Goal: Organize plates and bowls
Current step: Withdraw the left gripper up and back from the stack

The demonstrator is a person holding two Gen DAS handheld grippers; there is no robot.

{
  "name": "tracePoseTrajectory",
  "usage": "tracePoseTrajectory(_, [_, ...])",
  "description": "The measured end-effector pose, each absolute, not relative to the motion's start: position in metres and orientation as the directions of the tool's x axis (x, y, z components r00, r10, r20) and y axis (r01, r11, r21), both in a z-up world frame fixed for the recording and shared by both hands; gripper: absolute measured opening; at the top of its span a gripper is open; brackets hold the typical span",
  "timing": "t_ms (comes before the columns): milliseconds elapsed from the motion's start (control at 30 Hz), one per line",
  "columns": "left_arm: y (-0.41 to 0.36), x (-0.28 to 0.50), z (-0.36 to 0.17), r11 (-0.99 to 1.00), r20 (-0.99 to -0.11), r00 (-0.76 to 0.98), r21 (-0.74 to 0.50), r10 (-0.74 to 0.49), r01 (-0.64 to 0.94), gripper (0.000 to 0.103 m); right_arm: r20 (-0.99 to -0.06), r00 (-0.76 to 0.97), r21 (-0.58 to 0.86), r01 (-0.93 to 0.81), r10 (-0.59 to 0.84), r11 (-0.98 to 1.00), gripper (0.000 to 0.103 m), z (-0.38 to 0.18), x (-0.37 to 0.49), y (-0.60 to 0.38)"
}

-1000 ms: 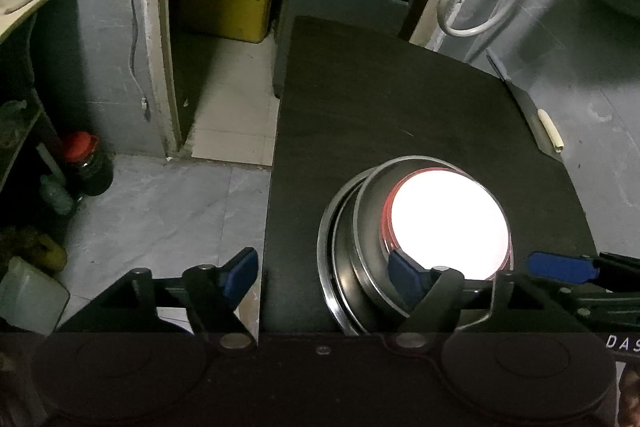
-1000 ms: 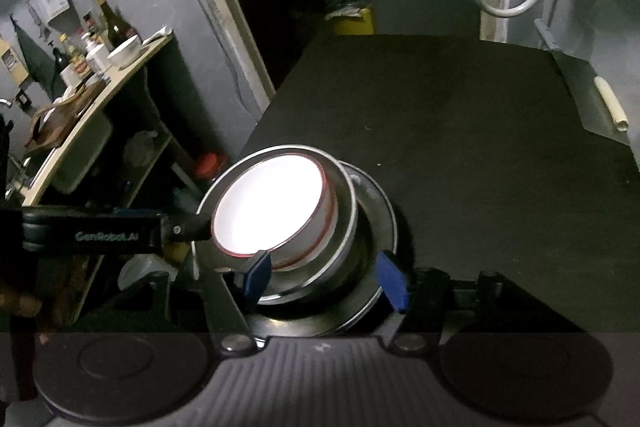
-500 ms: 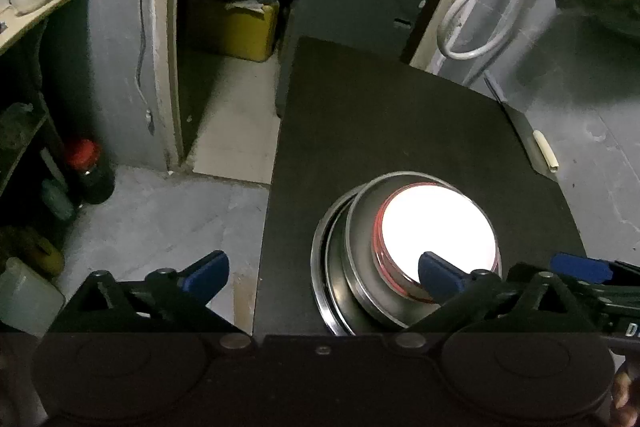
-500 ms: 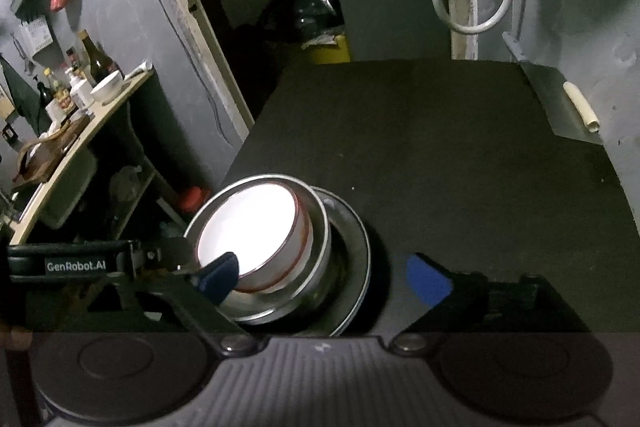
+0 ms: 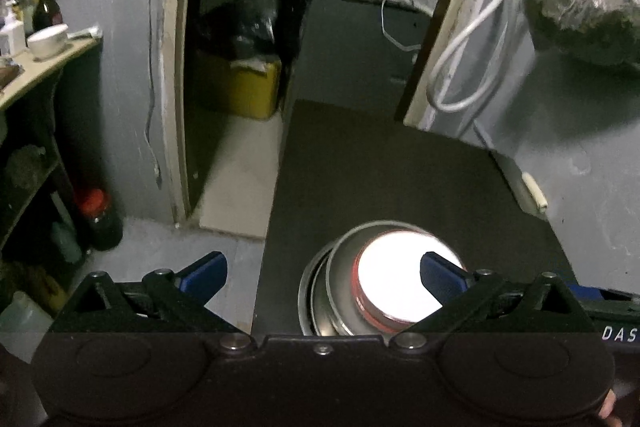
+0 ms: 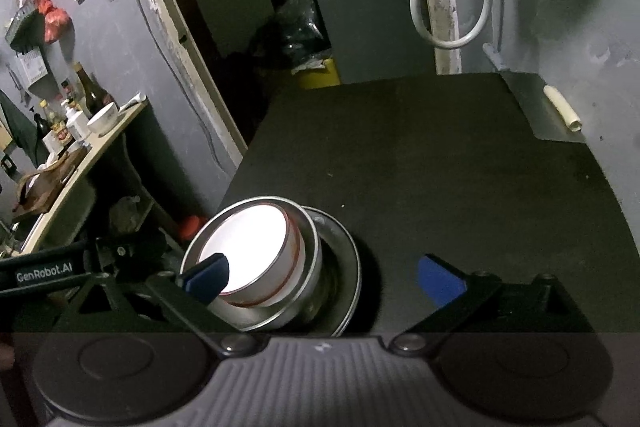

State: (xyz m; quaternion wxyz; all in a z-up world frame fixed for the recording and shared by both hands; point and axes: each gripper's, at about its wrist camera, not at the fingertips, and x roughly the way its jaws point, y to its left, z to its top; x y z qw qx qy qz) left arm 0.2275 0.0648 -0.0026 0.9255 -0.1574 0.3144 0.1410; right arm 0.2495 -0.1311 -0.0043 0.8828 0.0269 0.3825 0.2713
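A white bowl with a red rim (image 5: 394, 285) (image 6: 256, 251) sits nested inside a steel bowl (image 5: 340, 291) (image 6: 310, 267), which rests on a steel plate (image 5: 306, 295) (image 6: 348, 267) near the front left corner of the black table (image 5: 384, 171) (image 6: 440, 167). My left gripper (image 5: 322, 273) is open and empty, held above and in front of the stack. My right gripper (image 6: 322, 275) is open and empty, also above the stack, touching nothing.
The table's left edge drops to a tiled floor (image 5: 236, 167). A shelf (image 6: 80, 155) with bottles and a white bowl stands at the left. A knife with a pale handle (image 6: 560, 109) lies at the table's far right edge. A white hose (image 5: 468, 55) hangs at the back.
Both grippers opened wide and pulled up and back from the stack, which now looks smaller and lower. The nested bowls and plate stayed in place on the table.
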Motion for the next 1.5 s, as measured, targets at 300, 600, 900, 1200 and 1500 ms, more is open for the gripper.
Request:
tracePoseTrajectory(300, [0.043,0.211,-0.001,0.915,-0.561,0.801,-0.179,0.207,-0.362,0.102,-0.617,0.674,0.2,-0.364,0.405,0.91,0.103,-0.007,0.222,-0.148])
tracePoseTrajectory(600, [0.027,0.19,-0.002,0.903,-0.586,0.771,-0.149,0.249,-0.404,0.102,-0.592,0.688,0.194,-0.383,0.419,0.903,0.103,-0.007,0.209,-0.157])
tracePoseTrajectory(900, [0.02,0.159,0.001,0.881,-0.617,0.73,-0.121,0.294,-0.457,0.102,-0.566,0.697,0.222,-0.386,0.441,0.895,0.103,-0.013,0.193,-0.17])
tracePoseTrajectory(1200, [0.016,0.146,0.002,0.901,-0.629,0.736,-0.124,0.253,-0.415,0.102,-0.556,0.711,0.244,-0.356,0.431,0.902,0.103,-0.007,0.177,-0.176])
tracePoseTrajectory(1500, [0.024,0.115,0.002,0.931,-0.587,0.791,-0.165,0.173,-0.325,0.102,-0.528,0.771,0.204,-0.292,0.356,0.934,0.103,0.004,0.139,-0.172])
